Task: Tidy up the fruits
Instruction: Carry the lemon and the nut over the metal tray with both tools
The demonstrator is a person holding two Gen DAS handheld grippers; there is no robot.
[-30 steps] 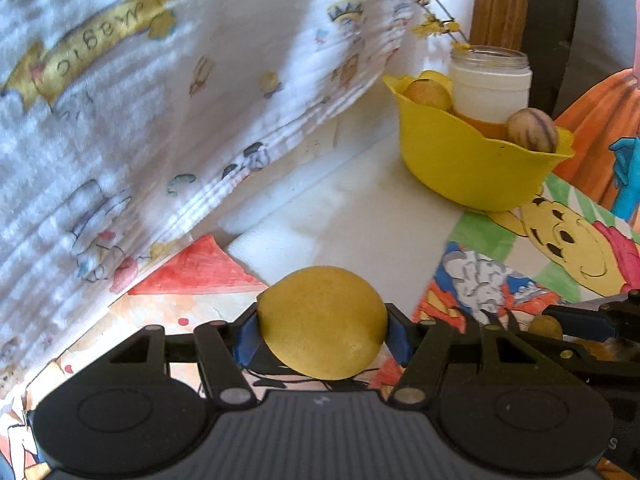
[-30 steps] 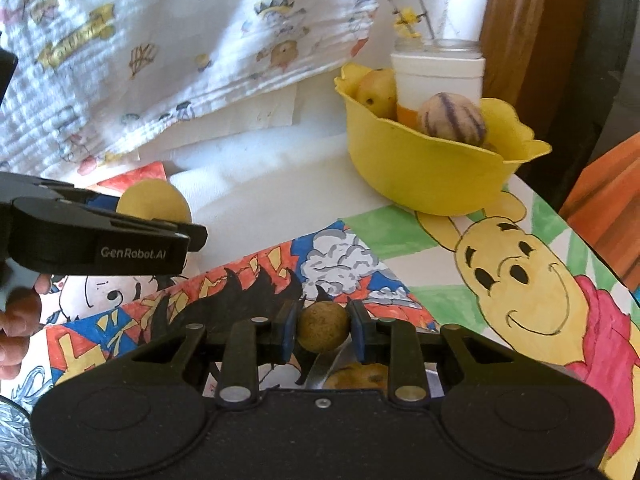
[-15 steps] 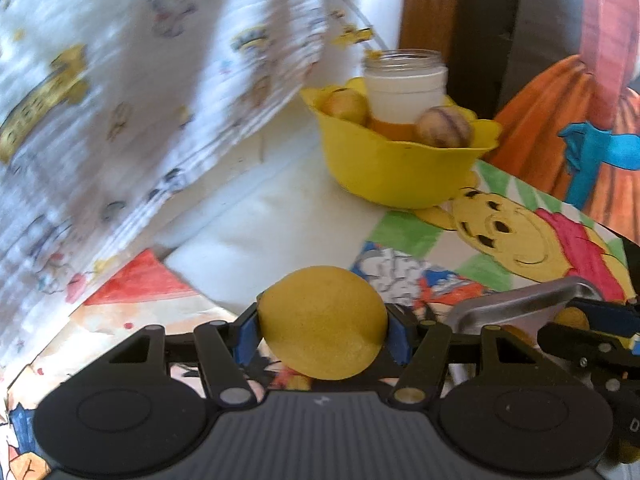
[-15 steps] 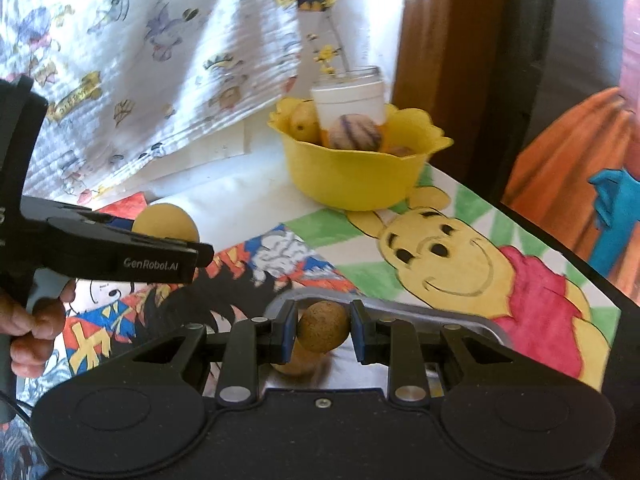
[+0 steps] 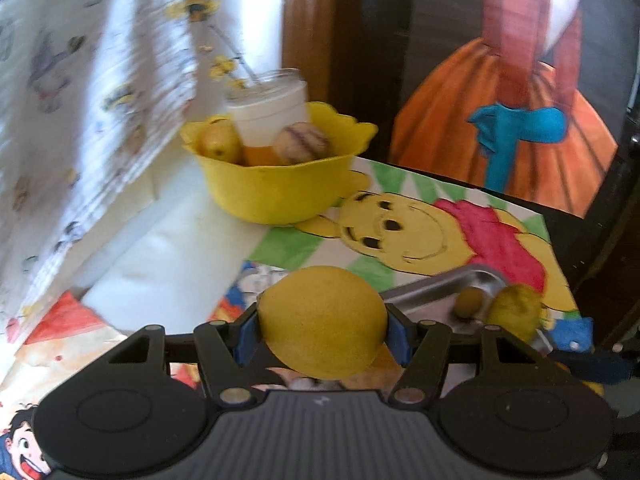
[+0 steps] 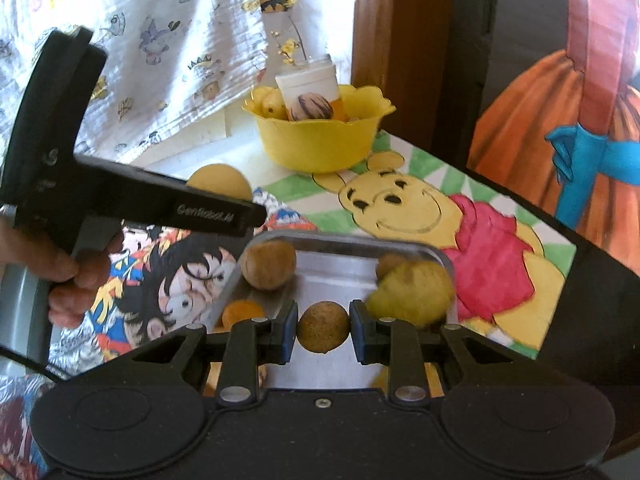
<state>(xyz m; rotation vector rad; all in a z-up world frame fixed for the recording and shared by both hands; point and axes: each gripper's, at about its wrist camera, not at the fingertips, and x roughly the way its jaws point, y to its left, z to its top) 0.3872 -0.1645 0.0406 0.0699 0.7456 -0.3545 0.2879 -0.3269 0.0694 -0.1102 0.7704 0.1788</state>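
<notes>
A person's left gripper (image 5: 322,326) pinches a large round yellow fruit (image 5: 322,322) between its blue pads, the fruit filling the gap from side to side and held clear of the table covered in bright cartoon drawings (image 5: 416,236). The right gripper (image 6: 323,332) is pressed close on a small round brownish fruit (image 6: 323,332), which sits squarely between its two pads above a shallow metal tray (image 6: 344,280). In that tray lie a rough brown ball-shaped fruit (image 6: 269,264) at the far left corner, a blurred yellow-green fruit (image 6: 412,290) at the right side and a small orange fruit (image 6: 242,312) near the left edge. Seen from the right wrist, a hand (image 6: 60,272) grips the black handle of the left tool, which reaches across just left of the tray. Well beyond the tray, at the far end of the table, stands a scalloped yellow plastic bowl (image 6: 316,146) holding a white jar (image 6: 310,82), a pale striped round fruit (image 6: 311,109) and a yellow fruit (image 6: 274,105). A white printed cloth (image 6: 160,40) hangs behind the table on the left; an orange and blue painted figure (image 6: 580,112) stands at the right.
</notes>
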